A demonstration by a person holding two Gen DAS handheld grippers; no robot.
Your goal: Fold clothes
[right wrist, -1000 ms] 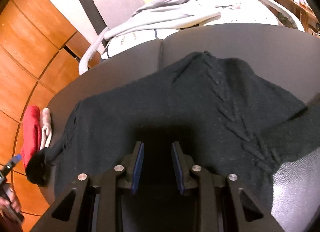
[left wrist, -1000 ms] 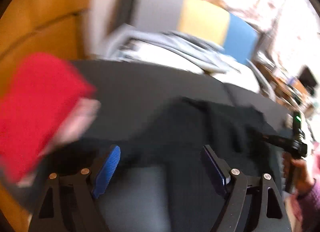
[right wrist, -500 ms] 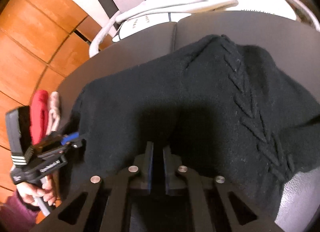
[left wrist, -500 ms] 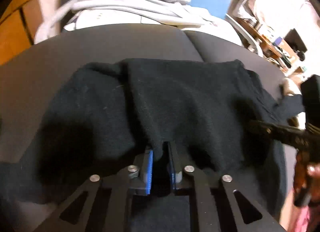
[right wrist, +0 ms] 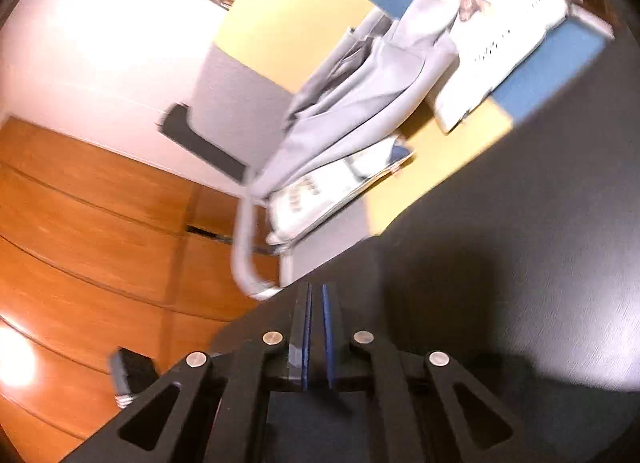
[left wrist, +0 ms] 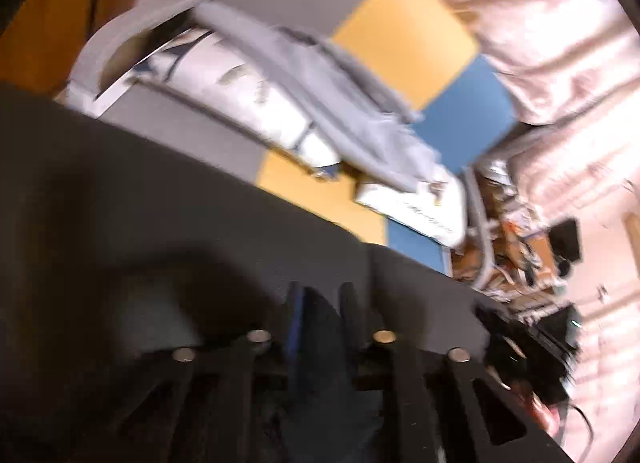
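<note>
Progress: mid-fold, likely releasing | left gripper (left wrist: pixel 320 303): jaws opening, black sweater (left wrist: pixel 320 355) apparently between them, blur hides contact | right gripper (right wrist: pixel 316 303): jaws opening, nothing seen between | sweater: near edge of black table (left wrist: pixel 160 191) | remaining: further folds; grey clothes (left wrist: pixel 320 83) far side unfolded

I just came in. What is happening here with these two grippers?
A person is folding clothes with a handheld gripper in each hand, over a black surface. The left gripper is opening its jaws, with what looks like dark cloth between them. The right gripper is opening too, a slim gap with nothing visible in it. Grey clothes lie piled behind.
</note>
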